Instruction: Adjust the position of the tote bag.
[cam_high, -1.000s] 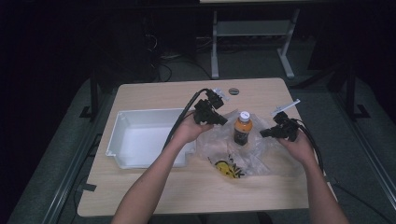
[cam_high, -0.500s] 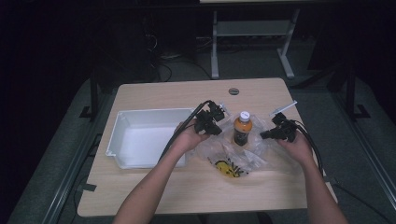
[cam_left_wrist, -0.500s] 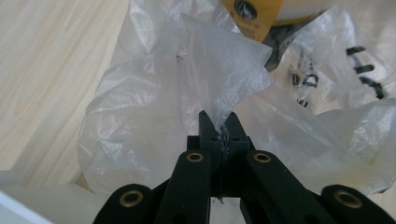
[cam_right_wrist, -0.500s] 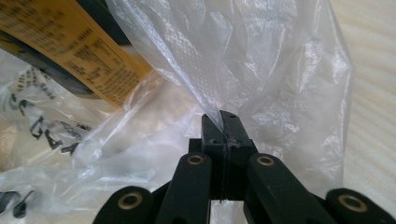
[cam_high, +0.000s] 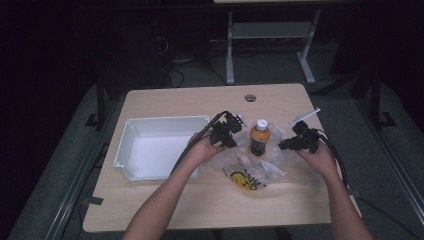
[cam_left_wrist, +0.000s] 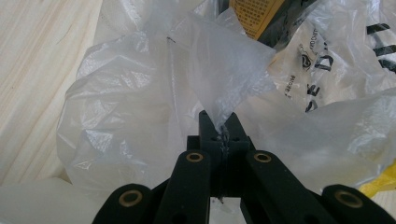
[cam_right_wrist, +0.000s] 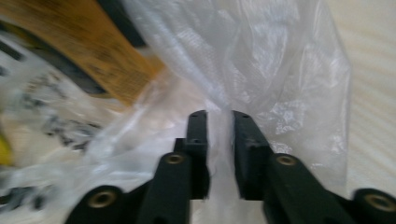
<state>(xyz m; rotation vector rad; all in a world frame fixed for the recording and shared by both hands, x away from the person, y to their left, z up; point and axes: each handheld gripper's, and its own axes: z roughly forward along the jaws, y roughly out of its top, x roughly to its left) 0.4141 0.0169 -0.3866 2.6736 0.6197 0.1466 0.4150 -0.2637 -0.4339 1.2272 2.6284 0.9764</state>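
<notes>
An orange bottle with a white cap stands upright on the table, inside a crumpled clear plastic bag with yellow and black print. My left gripper is just left of the bottle, shut on a peak of the bag's film. Right of the bottle, my right gripper has its jaws nearly together with a bunch of bag film pinched between them. The bottle's orange label lies close behind that film, and its label also shows at the top of the left gripper view.
A white empty bin sits on the left half of the wooden table, close to my left hand. A round cable hole is near the far edge. Dark floor and a metal stand lie beyond the table.
My left gripper has come down and nearer to the bottle with the bag edge in it. The bag now lies lower around the bottle. The right gripper has barely shifted.
</notes>
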